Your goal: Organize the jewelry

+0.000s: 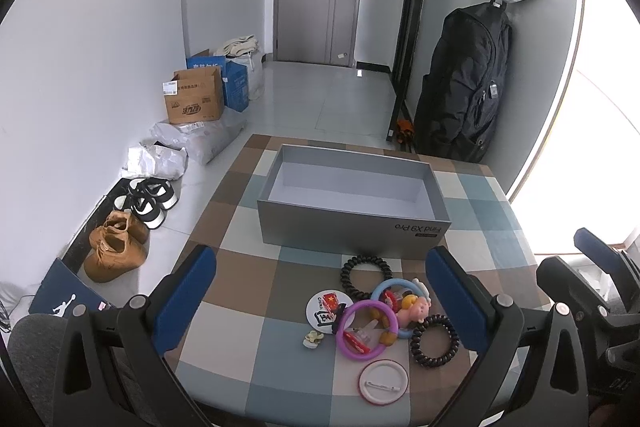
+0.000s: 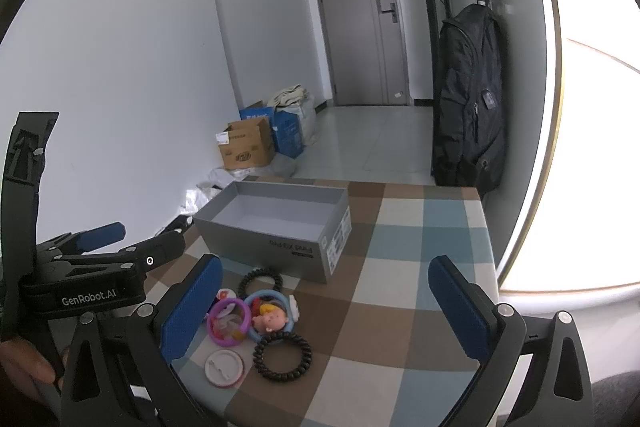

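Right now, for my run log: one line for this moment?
left claw open | right claw open | nothing held | grey box empty | trinkets on table

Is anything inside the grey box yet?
No, the grey box is empty. Both views show its bare pale floor, and the hair ties and bracelets lie on the checked cloth in front of it.

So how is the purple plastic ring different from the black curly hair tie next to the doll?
The purple plastic ring is smooth and shiny; the black curly hair tie is coiled and bumpy. The purple ring lies partly on other trinkets, while the hair tie lies mostly on the checked tablecloth. The purple ring looks a little bigger. Both are round loops lying outside the grey box.
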